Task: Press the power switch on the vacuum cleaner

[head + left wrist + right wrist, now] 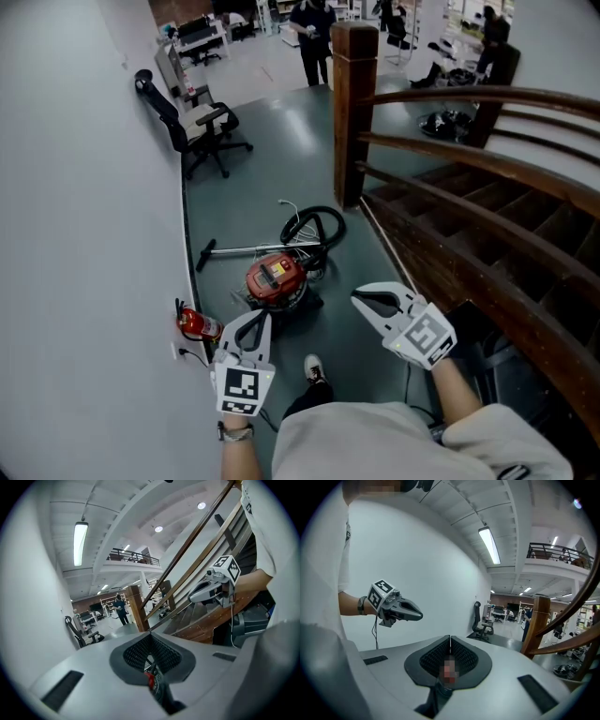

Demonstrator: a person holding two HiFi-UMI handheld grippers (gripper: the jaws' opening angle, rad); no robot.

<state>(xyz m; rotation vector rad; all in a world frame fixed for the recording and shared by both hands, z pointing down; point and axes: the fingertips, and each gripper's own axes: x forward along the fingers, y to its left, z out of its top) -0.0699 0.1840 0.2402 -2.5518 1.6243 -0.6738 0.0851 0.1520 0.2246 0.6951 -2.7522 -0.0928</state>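
Observation:
A red canister vacuum cleaner [276,277] sits on the dark floor, with its black hose [314,230] coiled behind it and its metal wand [253,249] lying to the left. Both grippers hang in the air well above it. My left gripper [255,319] is shut and empty, to the vacuum's near left. My right gripper [361,298] is shut and empty too, to its near right. In the left gripper view the shut jaws [150,638] show a sliver of the red vacuum [150,680] below them. The right gripper view shows its jaws [450,639] closed.
A white wall runs along the left, with a red fire extinguisher [194,324] at its foot. A wooden staircase [450,187] with a newel post [353,103] fills the right. An office chair [202,127] stands farther back. A person [312,37] stands in the distance. My shoe [316,368] is below.

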